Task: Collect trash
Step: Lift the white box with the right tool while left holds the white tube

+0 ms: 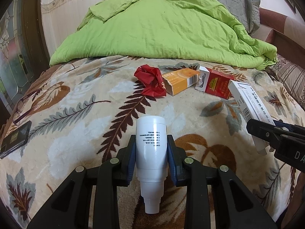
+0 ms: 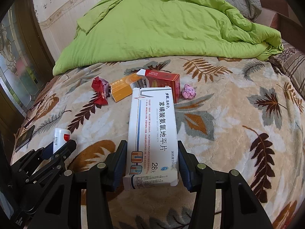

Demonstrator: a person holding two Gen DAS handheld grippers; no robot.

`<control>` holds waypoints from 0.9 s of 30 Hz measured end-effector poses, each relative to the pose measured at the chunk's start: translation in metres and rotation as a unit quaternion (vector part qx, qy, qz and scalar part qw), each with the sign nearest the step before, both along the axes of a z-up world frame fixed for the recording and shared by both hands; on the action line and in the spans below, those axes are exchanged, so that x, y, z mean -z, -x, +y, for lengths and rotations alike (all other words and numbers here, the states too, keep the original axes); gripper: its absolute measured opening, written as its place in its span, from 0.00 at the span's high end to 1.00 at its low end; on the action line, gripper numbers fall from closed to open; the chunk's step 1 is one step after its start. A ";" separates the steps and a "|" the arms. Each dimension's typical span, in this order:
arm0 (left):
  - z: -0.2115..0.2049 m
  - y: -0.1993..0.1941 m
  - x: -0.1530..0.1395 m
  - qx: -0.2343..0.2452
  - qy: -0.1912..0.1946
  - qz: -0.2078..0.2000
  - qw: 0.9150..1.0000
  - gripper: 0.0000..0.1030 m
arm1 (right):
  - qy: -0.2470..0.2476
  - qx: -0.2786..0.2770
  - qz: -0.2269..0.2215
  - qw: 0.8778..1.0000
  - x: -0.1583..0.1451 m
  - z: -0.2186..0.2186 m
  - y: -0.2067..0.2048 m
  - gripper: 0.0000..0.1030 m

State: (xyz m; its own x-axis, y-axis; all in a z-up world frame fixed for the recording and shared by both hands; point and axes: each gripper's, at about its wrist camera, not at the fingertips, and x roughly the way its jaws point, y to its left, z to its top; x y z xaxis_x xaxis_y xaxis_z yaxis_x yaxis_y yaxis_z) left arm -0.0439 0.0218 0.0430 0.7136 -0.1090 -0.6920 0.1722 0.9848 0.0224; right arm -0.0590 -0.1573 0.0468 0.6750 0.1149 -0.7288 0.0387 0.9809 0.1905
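My left gripper is shut on a white plastic bottle, held above the leaf-patterned blanket; it also shows in the right wrist view. My right gripper is shut on a white tablet box, seen at the right edge of the left wrist view. On the blanket beyond lie a crumpled red wrapper, an orange box, a red cigarette pack and a pink paper ball.
A green quilt is heaped at the back of the bed. A dark phone and glasses lie at the blanket's left edge. A grey pillow and a striped one sit at the right.
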 end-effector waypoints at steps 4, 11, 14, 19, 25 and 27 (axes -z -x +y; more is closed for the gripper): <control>-0.001 0.001 -0.001 0.001 -0.002 -0.002 1.000 0.72 | 0.000 0.000 -0.001 1.000 0.000 0.001 0.000 0.48; -0.002 0.003 -0.002 0.004 -0.005 -0.006 1.000 0.72 | -0.001 0.002 -0.005 1.000 -0.002 0.000 0.001 0.48; -0.005 0.005 -0.001 0.008 -0.005 -0.007 1.000 0.72 | -0.005 0.005 -0.008 1.000 -0.004 -0.003 0.005 0.48; -0.009 0.009 -0.001 0.024 -0.006 -0.011 1.000 0.72 | -0.016 0.012 -0.013 1.000 -0.007 -0.011 0.013 0.48; -0.017 0.021 -0.001 0.051 -0.009 -0.013 0.999 0.72 | -0.024 0.019 -0.009 0.999 -0.009 -0.020 0.040 0.48; -0.020 0.024 -0.001 0.060 -0.006 -0.011 0.998 0.72 | -0.028 0.025 -0.014 0.999 -0.011 -0.027 0.053 0.48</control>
